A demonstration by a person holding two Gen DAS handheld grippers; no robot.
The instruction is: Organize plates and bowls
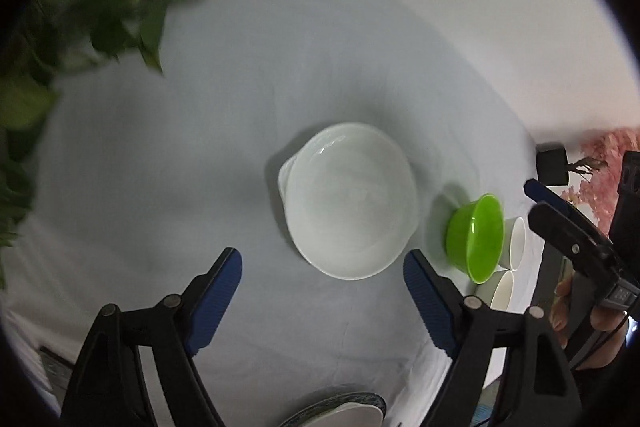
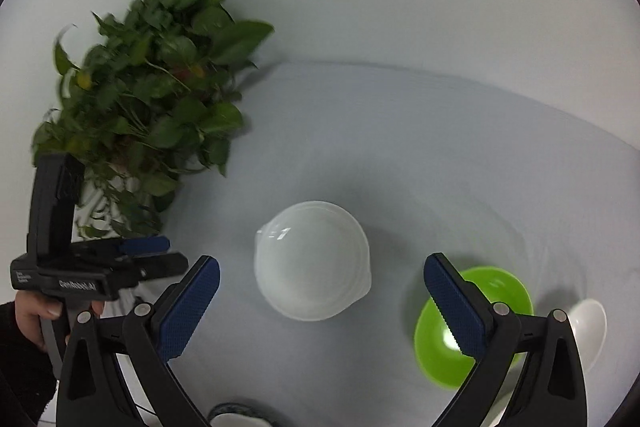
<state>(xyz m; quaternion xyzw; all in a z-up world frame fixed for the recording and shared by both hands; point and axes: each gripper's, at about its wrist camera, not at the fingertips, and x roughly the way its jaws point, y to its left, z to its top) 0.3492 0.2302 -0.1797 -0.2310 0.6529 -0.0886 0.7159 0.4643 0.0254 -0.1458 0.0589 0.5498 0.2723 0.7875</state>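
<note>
Left gripper (image 1: 322, 291) is wide open w/ nothing btwn its blue pads (image 1: 214, 301), touching nothing; it points down at the tablecloth (image 1: 160, 155) just short of the white bowl (image 1: 352, 199), which sits mid-table on another white dish whose edge peeks out at its far left side. Right gripper (image 2: 322, 303) is also spread wide and empty, hanging above the cloth; the white bowl lies just beyond the gap btwn its jaws, and its right pad (image 2: 452, 307) overlaps the green bowl (image 2: 504, 291) in view, tho contact can't be judged. The green bowl stands right of the white bowl, near but apart. Two small white cups (image 1: 516, 239) sit just past the green bowl, on the side away from the white bowl. A patterned plate (image 1: 340, 411) w/ a white dish on it lies nearer the cameras than the white bowl. A leafy plant (image 2: 156, 107) stands far left of the white bowl; pink flowers (image 1: 604, 163) far right of it. A hand (image 2: 36, 311) grips the left tool's handle.
</note>
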